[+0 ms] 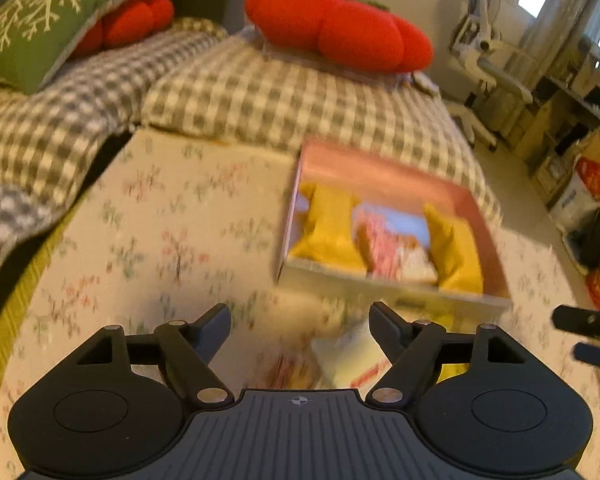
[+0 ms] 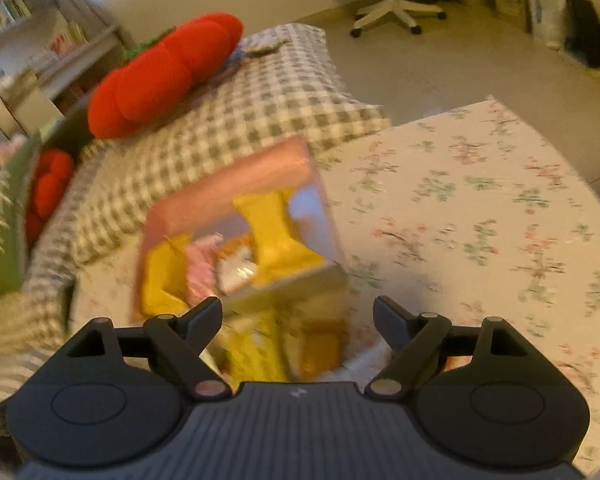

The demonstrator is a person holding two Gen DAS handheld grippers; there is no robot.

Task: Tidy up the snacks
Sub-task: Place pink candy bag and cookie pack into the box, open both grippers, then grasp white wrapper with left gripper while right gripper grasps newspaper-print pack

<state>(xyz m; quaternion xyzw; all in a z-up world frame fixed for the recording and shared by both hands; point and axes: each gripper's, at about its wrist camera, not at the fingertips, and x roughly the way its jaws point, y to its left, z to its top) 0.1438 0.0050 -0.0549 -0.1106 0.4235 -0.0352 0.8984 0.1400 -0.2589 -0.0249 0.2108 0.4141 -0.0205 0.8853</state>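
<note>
Both the left gripper and right gripper stand released and empty over blurred loose snacks on the floral table, the pink box lying at about 11 o'clock from the right, 1 o'clock from the left.

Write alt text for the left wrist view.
The open left gripper hovers over a floral tablecloth, aimed at blurred snack packets in front of a pink box holding yellow packets. Behind are a checked blanket and a red cushion.
</note>
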